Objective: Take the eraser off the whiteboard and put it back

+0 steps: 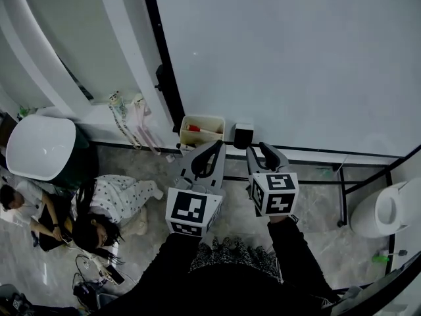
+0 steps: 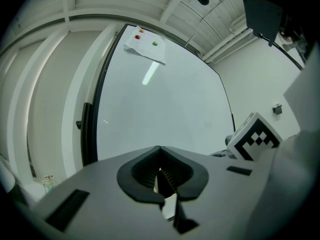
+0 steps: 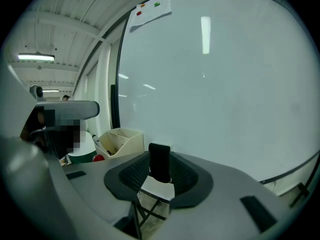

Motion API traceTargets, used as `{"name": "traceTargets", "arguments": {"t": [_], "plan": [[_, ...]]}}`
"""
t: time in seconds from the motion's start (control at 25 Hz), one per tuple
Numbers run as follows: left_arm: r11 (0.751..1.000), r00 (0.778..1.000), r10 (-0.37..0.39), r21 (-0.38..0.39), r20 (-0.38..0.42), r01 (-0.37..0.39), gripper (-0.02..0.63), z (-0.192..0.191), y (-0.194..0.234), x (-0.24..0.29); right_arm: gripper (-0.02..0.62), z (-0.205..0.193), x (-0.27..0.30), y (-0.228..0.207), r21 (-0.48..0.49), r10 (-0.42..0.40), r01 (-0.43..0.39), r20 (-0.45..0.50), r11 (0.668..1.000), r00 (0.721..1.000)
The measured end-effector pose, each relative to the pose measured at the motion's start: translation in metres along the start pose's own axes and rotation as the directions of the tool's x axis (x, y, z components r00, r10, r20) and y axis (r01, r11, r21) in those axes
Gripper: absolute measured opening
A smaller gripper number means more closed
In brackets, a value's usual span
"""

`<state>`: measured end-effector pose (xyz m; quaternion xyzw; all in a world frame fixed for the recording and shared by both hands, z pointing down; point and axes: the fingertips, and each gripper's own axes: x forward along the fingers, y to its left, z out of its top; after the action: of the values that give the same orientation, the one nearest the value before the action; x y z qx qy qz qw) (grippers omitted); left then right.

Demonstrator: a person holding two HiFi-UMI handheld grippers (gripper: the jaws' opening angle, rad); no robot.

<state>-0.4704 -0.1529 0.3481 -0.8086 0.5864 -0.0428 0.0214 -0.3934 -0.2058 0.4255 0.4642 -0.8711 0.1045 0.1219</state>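
Note:
The eraser [image 1: 243, 135] is a small black block with a pale top, low against the whiteboard [image 1: 289, 58]. In the right gripper view the eraser [image 3: 159, 159] stands upright between the ribbed pads, its top end sticking out past them. My right gripper [image 1: 259, 150] is shut on it, just off the board's lower edge. To its left my left gripper [image 1: 216, 146] is held level, facing the board. In the left gripper view, the left gripper [image 2: 160, 150] has its tips together and nothing between them.
A cream marker tray [image 1: 201, 131] hangs on the board just left of the eraser. A sheet of paper [image 2: 145, 45] is pinned high on the board. A person [image 1: 108, 209] sits on the floor at lower left, by a white round table [image 1: 41, 147]. A white stool [image 1: 389, 209] stands at right.

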Motion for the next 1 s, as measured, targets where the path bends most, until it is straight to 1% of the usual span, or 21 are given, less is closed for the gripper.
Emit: {"name": "traceTargets", "arguments": {"t": [0.16,0.32,0.6,0.84,1.0], "plan": [[1.000,1.000,-0.014,-0.005,-0.003,0.014,0.005,-0.002,-0.008,0.002,0.065,0.008,-0.016,-0.005,0.015,-0.019,0.018,0.022,1.000,1.000],[1.000,1.000,-0.023,-0.007,-0.005,0.023,0.005,-0.001,-0.014,0.002,0.016,0.019,-0.032,-0.004,0.032,-0.031,0.029,0.049,0.999,0.998],[1.000,1.000,-0.018,-0.007,-0.007,0.018,0.005,-0.001,-0.015,-0.001,0.009,0.043,-0.058,-0.004,-0.009,-0.071,0.073,0.169,0.997,0.983],[1.000,1.000,-0.009,-0.012,-0.008,0.009,0.005,-0.001,-0.015,-0.003,0.009,0.054,-0.077,0.007,-0.029,-0.053,0.060,0.204,0.998,0.978],[1.000,1.000,-0.009,-0.016,-0.009,0.009,0.005,-0.002,-0.015,-0.002,0.009,0.056,-0.078,0.012,-0.039,-0.040,0.050,0.213,0.998,0.976]]}}
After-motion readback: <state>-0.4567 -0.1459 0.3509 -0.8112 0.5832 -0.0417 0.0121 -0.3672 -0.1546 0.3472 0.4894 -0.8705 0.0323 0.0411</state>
